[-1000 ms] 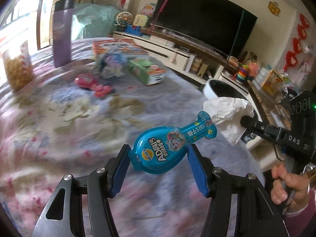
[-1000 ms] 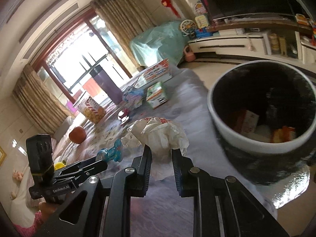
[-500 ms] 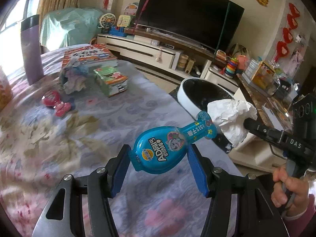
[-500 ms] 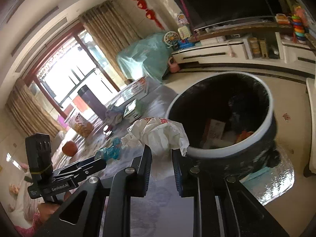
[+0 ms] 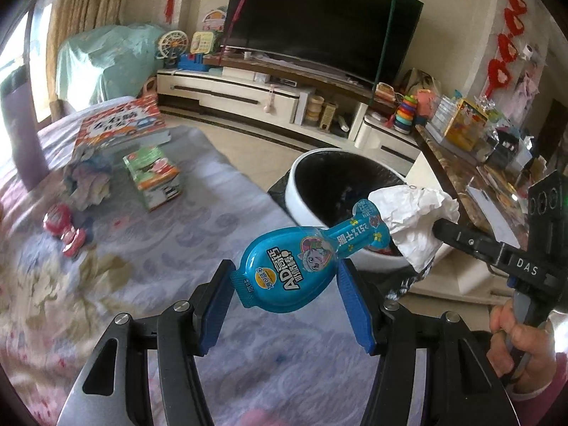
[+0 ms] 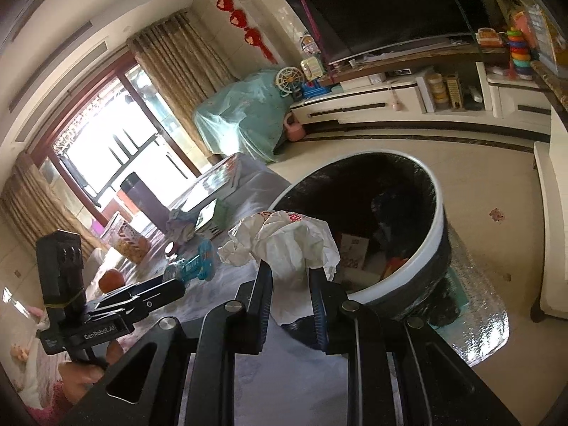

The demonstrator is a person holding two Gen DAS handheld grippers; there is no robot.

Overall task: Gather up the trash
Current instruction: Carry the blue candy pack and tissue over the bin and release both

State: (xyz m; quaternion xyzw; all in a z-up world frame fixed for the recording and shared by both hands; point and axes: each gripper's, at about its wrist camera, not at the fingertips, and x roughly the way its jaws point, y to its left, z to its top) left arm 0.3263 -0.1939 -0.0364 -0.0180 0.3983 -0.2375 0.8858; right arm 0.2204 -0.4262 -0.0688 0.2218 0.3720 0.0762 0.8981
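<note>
The left gripper [image 5: 285, 293] has its blue-padded jaws closed on a blue snack pouch [image 5: 298, 269], gripped at its wide round end, the narrow neck slanting up toward the white-rimmed trash bin [image 5: 301, 191]; the right gripper [image 6: 290, 284] has its jaws clamped narrowly on a crumpled white wrapper [image 6: 284, 239] with red print, held just beside the bin's near rim [image 6: 438, 220]; the bin, lined in black, stands on the floor beside the bench [image 5: 198, 220] and holds scraps; on the floral cloth lie a green carton [image 5: 152, 175], a red picture book [image 5: 119, 126] and a red toy [image 5: 58, 218]
</note>
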